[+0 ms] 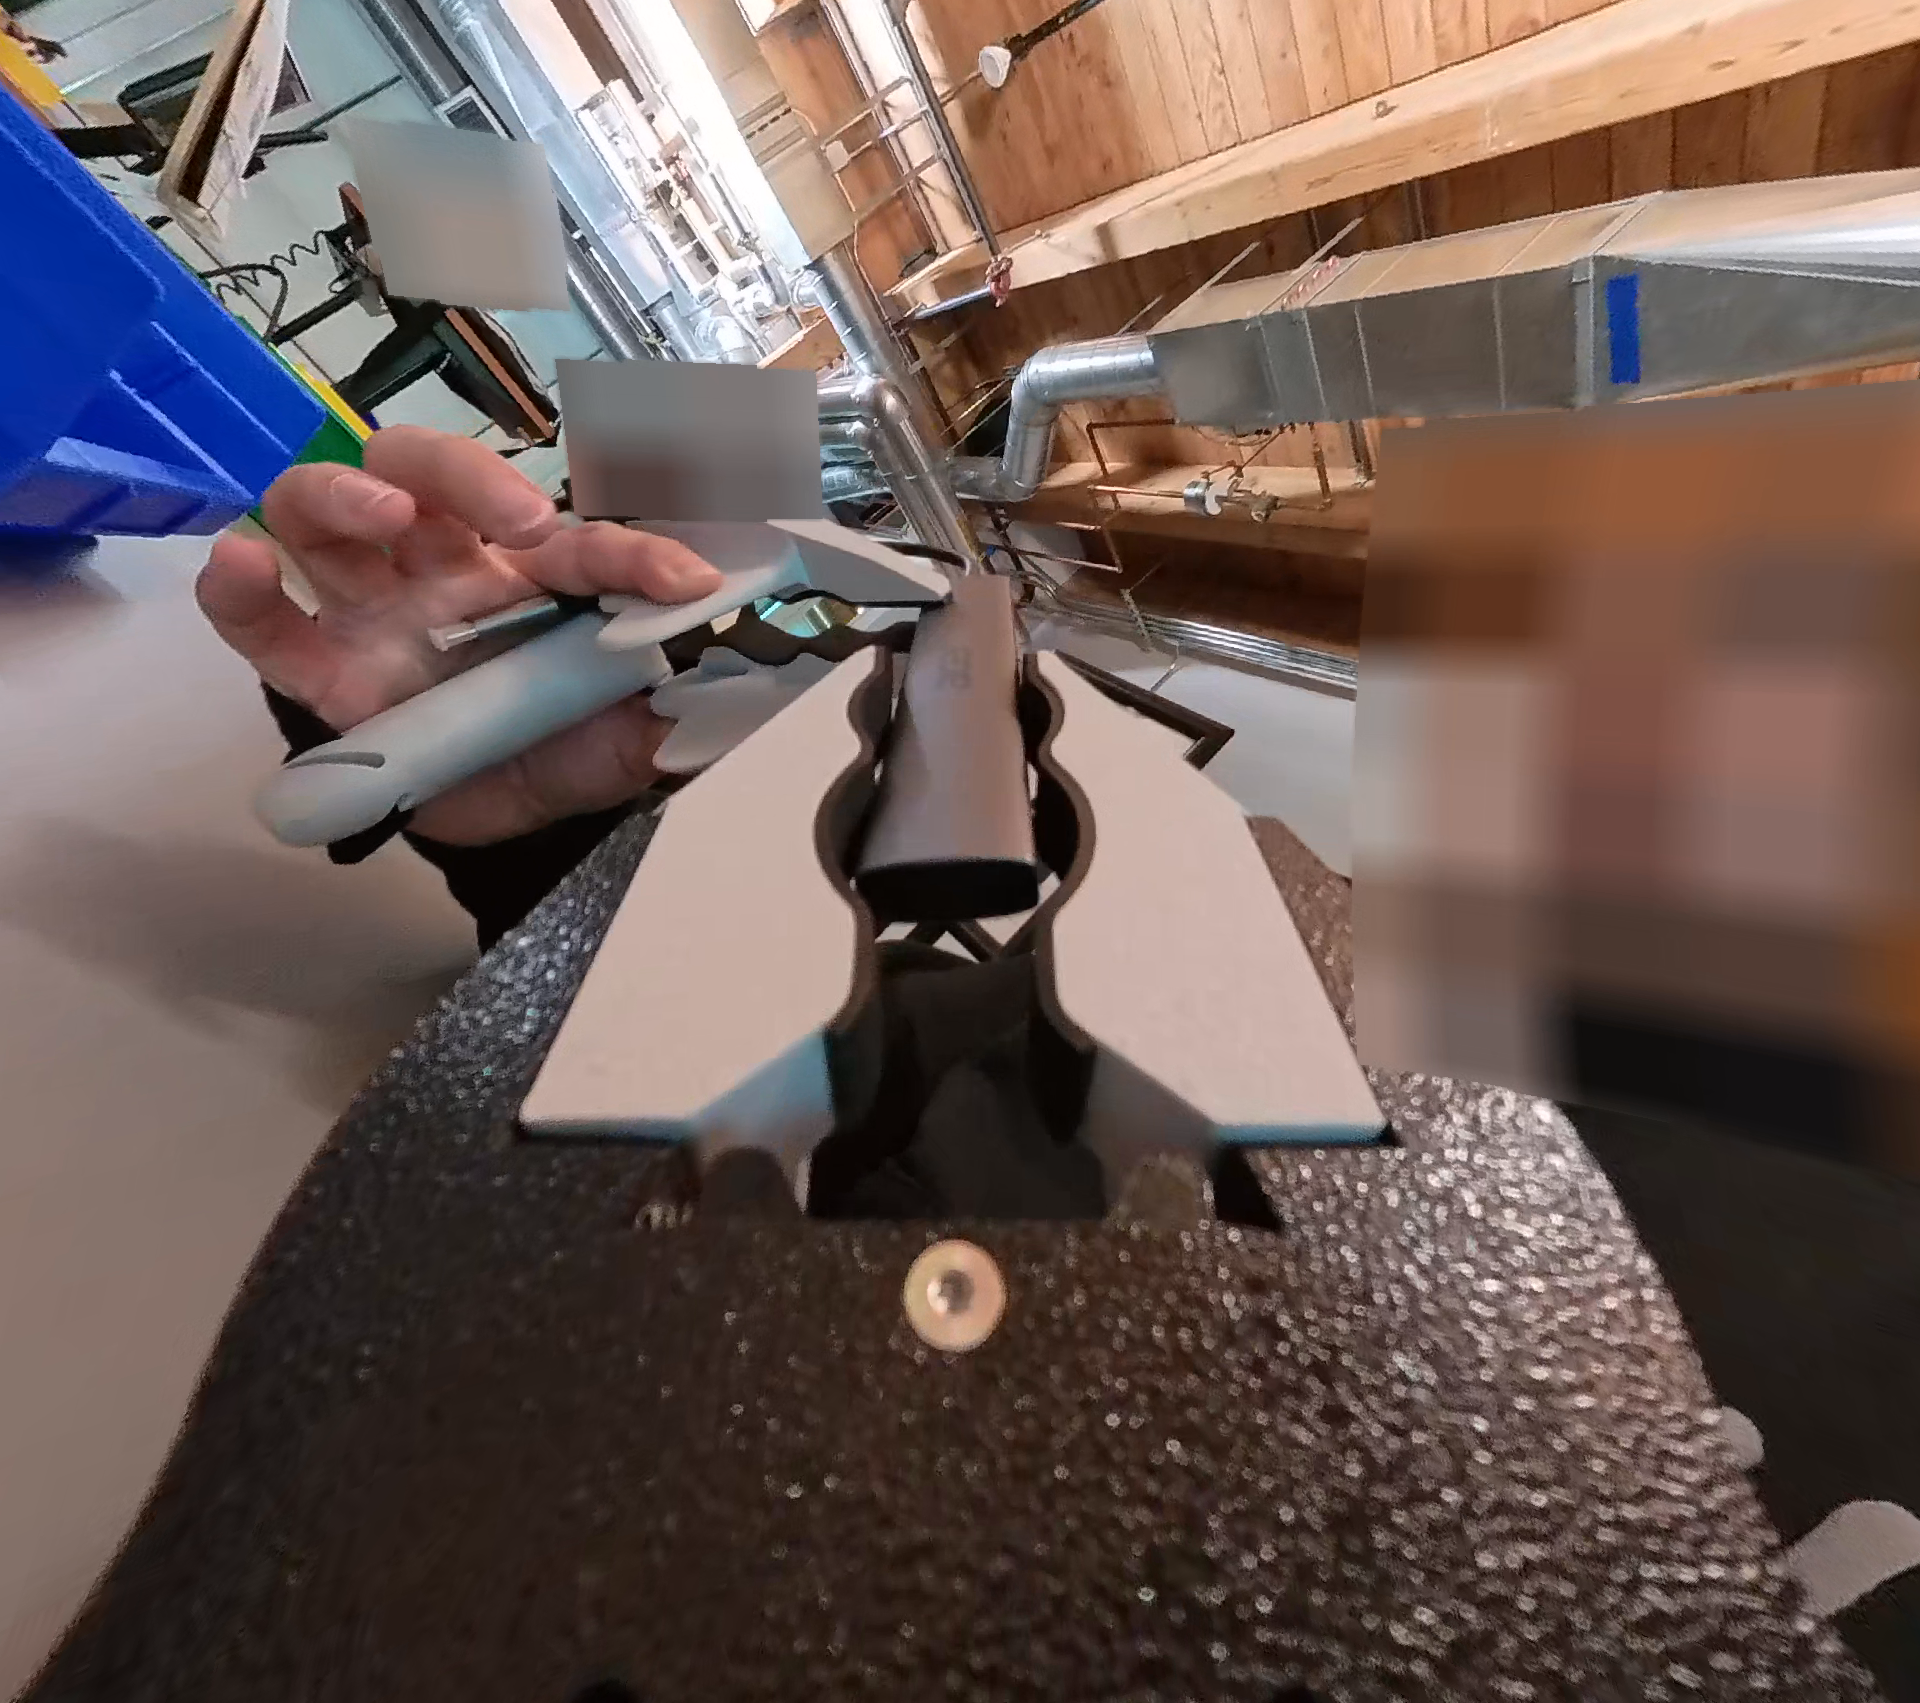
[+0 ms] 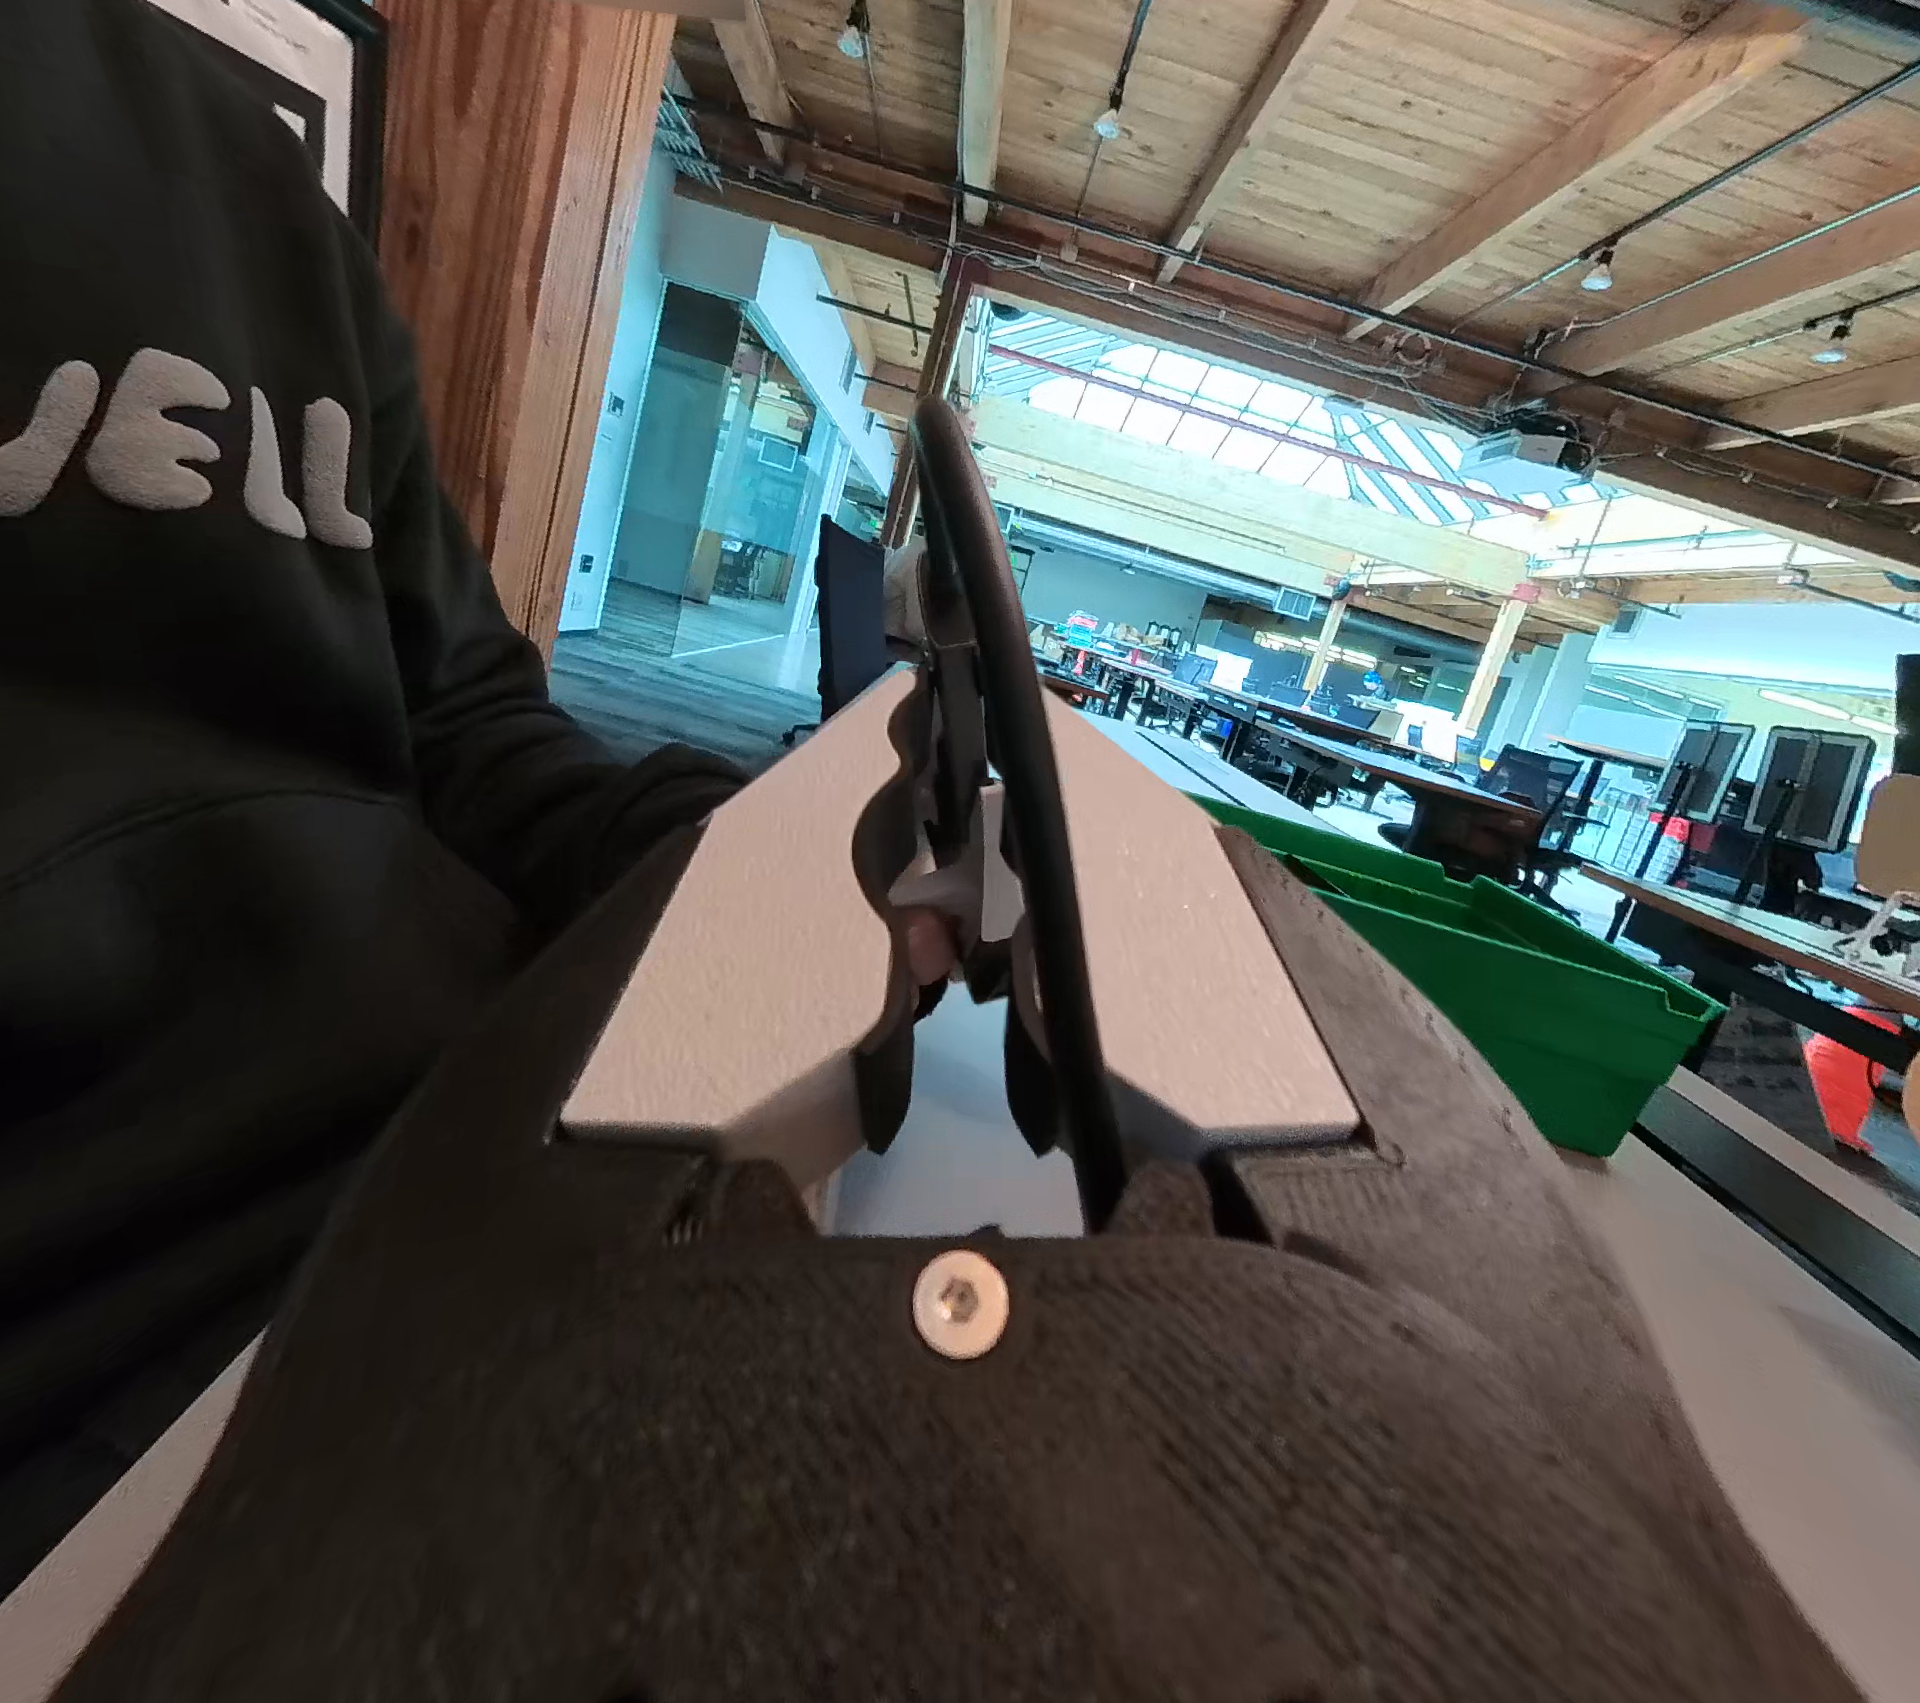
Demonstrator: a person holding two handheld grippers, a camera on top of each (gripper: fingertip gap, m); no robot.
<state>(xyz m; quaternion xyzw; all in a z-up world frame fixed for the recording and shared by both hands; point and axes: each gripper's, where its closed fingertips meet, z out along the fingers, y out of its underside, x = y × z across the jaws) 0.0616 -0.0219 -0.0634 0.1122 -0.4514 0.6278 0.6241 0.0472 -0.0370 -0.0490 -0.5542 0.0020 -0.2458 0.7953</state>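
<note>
My left gripper (image 1: 961,666) is shut on a dark grey flat bar (image 1: 951,780) that runs lengthwise between its two grey fingers and sticks out past the tips. A hand (image 1: 416,593) holds the right gripper (image 1: 769,651) just left of the bar's far end, fingers pointing at it. In the right wrist view my right gripper (image 2: 977,718) is shut on a thin black curved band (image 2: 961,510) that arches up past the fingertips. The left gripper's grey fingertips (image 2: 940,890) show through the gap. I cannot tell whether bar and band are one object.
A blue bin (image 1: 104,365) stands at the left on the pale table (image 1: 156,978). A green bin (image 2: 1507,999) stands to the right on the table (image 2: 1766,1341). A person in a black sweatshirt (image 2: 208,666) is close on the left. Desks and chairs stand behind. Both grippers' tips are close together, under 4 cm apart.
</note>
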